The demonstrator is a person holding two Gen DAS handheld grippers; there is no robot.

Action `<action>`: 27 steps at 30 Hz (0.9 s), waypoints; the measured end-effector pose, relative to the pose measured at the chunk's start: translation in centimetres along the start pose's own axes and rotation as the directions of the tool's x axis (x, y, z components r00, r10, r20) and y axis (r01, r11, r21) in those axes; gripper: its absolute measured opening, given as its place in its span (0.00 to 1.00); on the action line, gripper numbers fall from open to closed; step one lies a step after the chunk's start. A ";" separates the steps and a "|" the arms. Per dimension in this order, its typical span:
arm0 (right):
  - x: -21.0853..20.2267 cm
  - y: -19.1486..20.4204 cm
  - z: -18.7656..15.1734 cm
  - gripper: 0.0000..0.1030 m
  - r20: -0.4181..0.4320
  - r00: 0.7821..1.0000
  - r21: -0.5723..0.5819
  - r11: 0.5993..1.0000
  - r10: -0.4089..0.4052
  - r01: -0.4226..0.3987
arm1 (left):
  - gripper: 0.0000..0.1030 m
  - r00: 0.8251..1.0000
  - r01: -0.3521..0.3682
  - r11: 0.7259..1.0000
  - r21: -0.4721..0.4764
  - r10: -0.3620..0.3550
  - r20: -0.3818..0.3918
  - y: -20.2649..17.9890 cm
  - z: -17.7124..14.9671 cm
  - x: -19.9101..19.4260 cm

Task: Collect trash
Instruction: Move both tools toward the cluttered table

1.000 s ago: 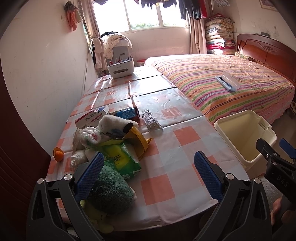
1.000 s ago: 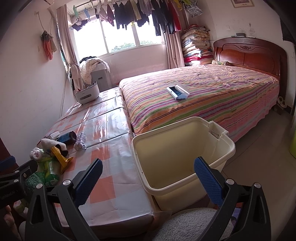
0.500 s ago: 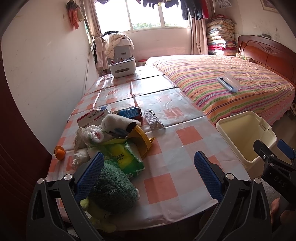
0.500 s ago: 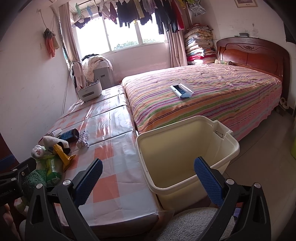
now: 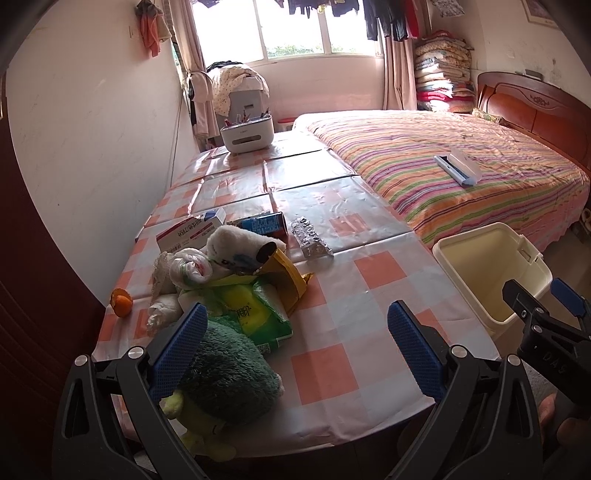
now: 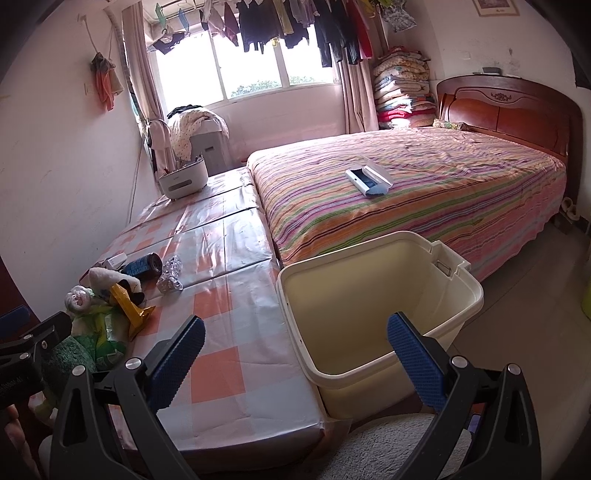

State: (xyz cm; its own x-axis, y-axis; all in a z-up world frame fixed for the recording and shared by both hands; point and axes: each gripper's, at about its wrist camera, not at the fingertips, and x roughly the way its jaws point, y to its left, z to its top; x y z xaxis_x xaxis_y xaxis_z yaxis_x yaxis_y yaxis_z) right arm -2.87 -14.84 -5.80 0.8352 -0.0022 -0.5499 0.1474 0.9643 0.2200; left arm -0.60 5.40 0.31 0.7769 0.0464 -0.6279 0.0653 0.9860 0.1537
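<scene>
Both cameras had drifted back slightly; left gripper (image 5: 295, 328) and right gripper (image 6: 295, 343) hung spread, empty. Trash pile (image 5: 236, 280) sat at table's (image 5: 369, 295) near-left corner, bin (image 6: 369, 295) beside its right edge. Reaching came next.

Daylight pours through a wide window (image 6: 258, 70) at the far wall, with clothes (image 6: 295, 22) hung on a line across its top and curtains (image 6: 138, 85) at the sides. A bed (image 6: 424, 195) with a striped cover and a dark wooden headboard (image 6: 517, 110) fills the right side — folded quilts (image 6: 400, 88) are stacked in the corner beside it. The walls (image 5: 92, 129) are pale and scuffed — the floor (image 6: 535, 295) is light tile.
</scene>
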 end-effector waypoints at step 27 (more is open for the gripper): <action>1.2 0.3 -0.3 0.94 -0.038 0.998 -0.015 0.999 -0.048 0.047 | 0.94 1.000 -0.004 0.999 -0.034 0.004 -0.008 1.2 -0.1 -0.1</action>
State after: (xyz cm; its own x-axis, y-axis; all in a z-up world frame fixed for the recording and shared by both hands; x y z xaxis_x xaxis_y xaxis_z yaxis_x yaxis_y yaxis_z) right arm -1.99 -14.45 -6.61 0.8065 -0.0382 -0.5899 0.1790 0.9669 0.1820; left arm -0.63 6.63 0.46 0.7721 0.0516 -0.6334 0.0404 0.9907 0.1300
